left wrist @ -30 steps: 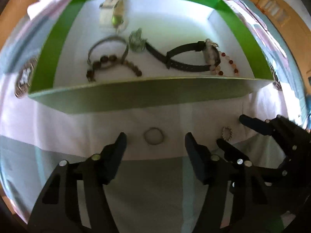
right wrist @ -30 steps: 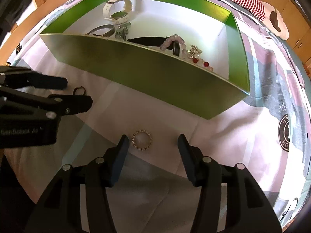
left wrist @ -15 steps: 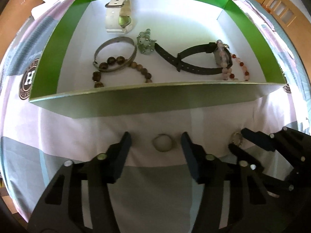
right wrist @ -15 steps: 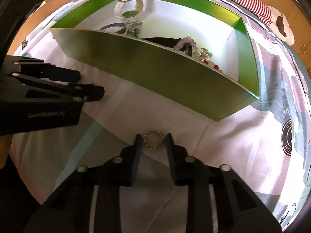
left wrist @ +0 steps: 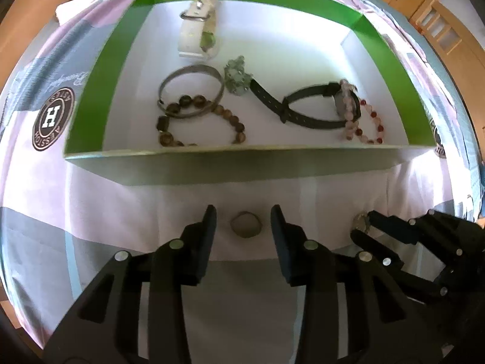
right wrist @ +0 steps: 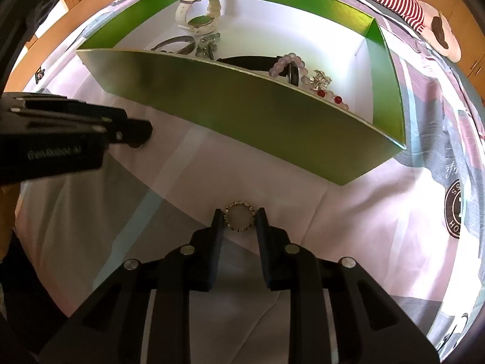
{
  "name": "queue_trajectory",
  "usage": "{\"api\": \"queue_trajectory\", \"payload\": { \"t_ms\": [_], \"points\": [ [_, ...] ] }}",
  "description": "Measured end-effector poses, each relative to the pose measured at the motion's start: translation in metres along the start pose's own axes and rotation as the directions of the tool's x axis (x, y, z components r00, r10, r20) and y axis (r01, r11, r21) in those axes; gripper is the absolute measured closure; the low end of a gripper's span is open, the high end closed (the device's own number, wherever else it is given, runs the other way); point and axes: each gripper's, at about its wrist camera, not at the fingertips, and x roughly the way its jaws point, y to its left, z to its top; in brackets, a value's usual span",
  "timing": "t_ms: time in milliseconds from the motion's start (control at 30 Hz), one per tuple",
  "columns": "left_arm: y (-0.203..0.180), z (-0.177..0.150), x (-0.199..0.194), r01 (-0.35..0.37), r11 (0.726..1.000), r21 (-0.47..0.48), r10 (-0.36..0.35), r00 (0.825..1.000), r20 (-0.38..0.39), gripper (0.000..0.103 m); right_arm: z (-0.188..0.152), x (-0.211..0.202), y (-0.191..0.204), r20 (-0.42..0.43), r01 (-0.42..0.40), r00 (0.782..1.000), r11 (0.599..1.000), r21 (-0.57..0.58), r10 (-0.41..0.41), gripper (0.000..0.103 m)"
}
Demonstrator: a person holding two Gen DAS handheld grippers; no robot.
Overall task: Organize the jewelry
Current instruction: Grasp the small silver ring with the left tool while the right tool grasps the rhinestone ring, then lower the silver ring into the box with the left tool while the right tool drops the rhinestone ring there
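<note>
Bedsheet surface | green box (left wrist: 88,97) holds watches, bracelets | right gripper (right wrist: 240,219) clamps studded ring (right wrist: 239,219) | left gripper (left wrist: 242,223) open around plain ring (left wrist: 245,228) | two rings left

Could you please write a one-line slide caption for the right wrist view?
Right gripper closes on a studded ring lying on the bedsheet before the green jewelry box.

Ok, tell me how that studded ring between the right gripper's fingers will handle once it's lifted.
The studded ring looks like a rigid metal hoop, so it should keep its shape in the right gripper. It seems small and light. The fingers touch only its outer curve, so it may pivot or slip; dropped on the cloth on edge, it could roll.
</note>
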Motion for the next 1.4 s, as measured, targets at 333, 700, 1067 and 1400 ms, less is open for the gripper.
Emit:
{"api": "queue_trajectory", "payload": {
  "t_ms": [333,700,1067,1400],
  "points": [
    [-0.011,0.000,0.007,-0.038,0.998,0.045,0.038,0.999,-0.003,0.065,-0.002,0.001,0.004,0.004,0.026,1.000,1.000,-0.009,-0.025,0.079],
    [-0.018,-0.016,0.001,-0.083,0.991,0.100,0.082,0.996,0.016,0.081,-0.005,0.001,0.015,0.013,0.051,0.999,0.998,-0.033,-0.051,0.079],
    [-0.034,-0.015,0.008,-0.072,0.990,0.118,0.072,0.997,0.011,0.081,-0.005,-0.003,0.013,0.012,0.029,1.000,0.999,-0.018,-0.028,0.081],
    [-0.023,-0.015,-0.019,0.011,0.995,0.101,-0.015,0.999,0.041,0.082,0.003,-0.035,-0.005,0.091,-0.010,0.996,1.000,0.023,0.007,0.081]
  ]
}}
